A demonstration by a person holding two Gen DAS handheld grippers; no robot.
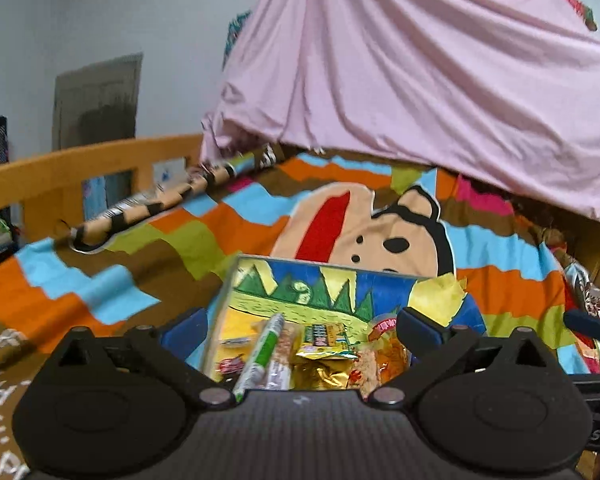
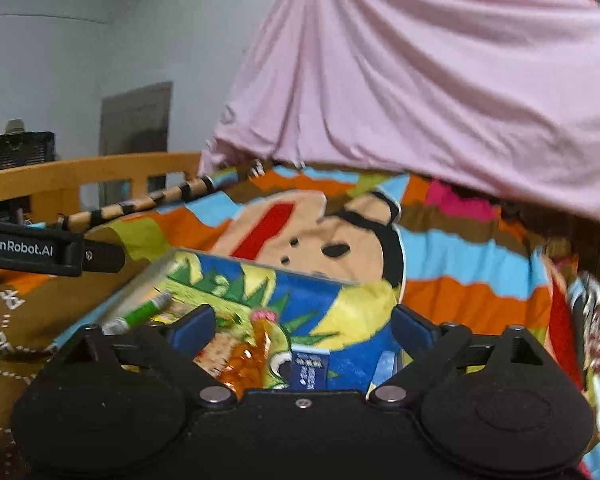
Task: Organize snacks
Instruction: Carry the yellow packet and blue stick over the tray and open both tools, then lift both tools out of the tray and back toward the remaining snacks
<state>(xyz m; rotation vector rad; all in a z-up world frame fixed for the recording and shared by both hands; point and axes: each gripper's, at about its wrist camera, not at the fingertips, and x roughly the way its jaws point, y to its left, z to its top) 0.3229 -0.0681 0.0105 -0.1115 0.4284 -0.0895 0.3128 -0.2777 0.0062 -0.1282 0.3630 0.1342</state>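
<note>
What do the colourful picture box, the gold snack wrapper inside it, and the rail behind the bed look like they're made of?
Picture box: probably printed cardboard or thin tin; flat, stiff walls with a matte cartoon print, too blurred to settle.
Gold snack wrapper: metallised foil or plastic film; crinkled, with bright glints.
Rail: wood, likely varnished; even honey-orange tone with cut-out slots.

snack box (image 1: pixel 340 284): near half hidden behind gripper body; wrapper print (image 1: pixel 326 338) blurred, unreadable. patterned packet (image 2: pixel 598 320): motion-blurred, cut off at right edge.

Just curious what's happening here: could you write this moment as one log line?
left gripper open | right gripper open | both empty | snacks in box | on blanket
</note>
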